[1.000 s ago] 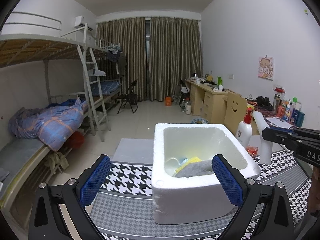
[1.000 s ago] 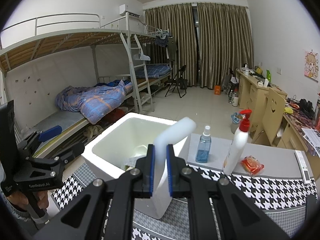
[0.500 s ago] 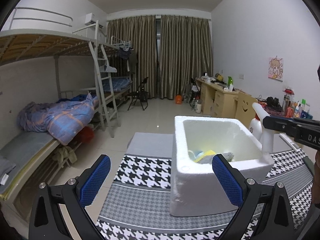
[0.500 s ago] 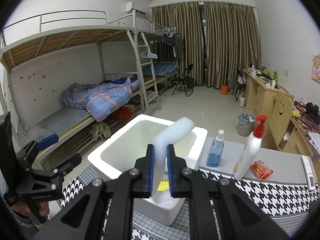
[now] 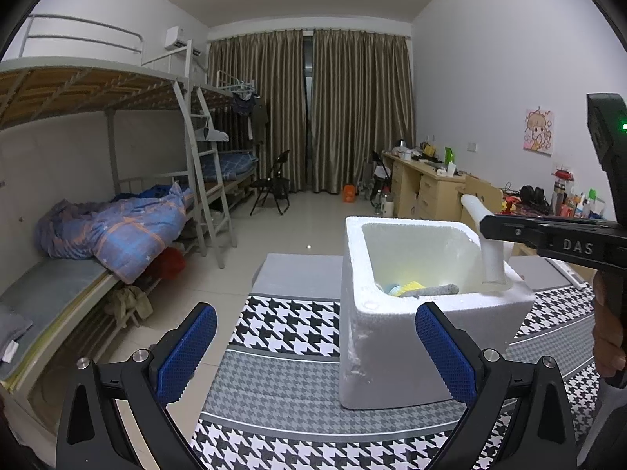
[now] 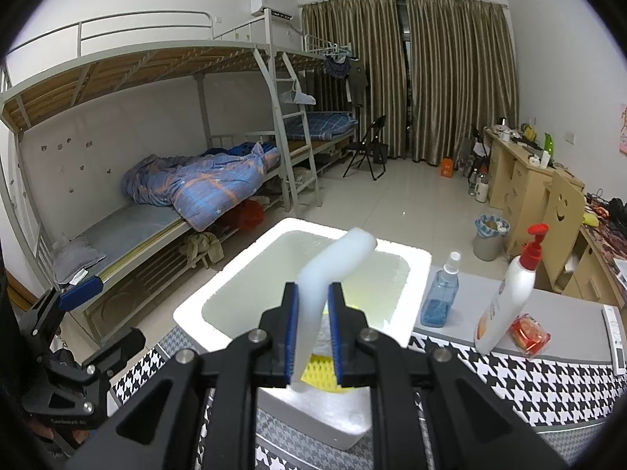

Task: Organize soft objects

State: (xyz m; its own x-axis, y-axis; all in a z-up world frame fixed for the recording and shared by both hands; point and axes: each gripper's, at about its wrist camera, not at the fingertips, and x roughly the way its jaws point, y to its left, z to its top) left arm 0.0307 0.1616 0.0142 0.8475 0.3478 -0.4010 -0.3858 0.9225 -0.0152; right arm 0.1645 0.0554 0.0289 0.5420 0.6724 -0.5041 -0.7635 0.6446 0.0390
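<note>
since the earlier frame my left wrist view has slid sideways: the foam box now sits right of centre instead of straight ahead, so i judge i'm clearing the left gripper out of the way. its jaws stand wide apart and grasp nothing, both blue pads hanging over the houndstooth cloth on the bench. from here i see the right gripper reaching across the box's far corner with the white foam strip standing upright in it, its lower end down at the rim. inside the box lie a yellow sponge and a grey cloth, soft things already gathered.

in the right wrist view the box has come closer under the jaws, which are clenched on the strip, squeezing it so the upper half bends away over the opening; the grip looks a touch wider than before. holding it low keeps the floppy end aimed into the box, i judge. the spray bottle, pump bottle and red packet stay outside, on the bench.
</note>
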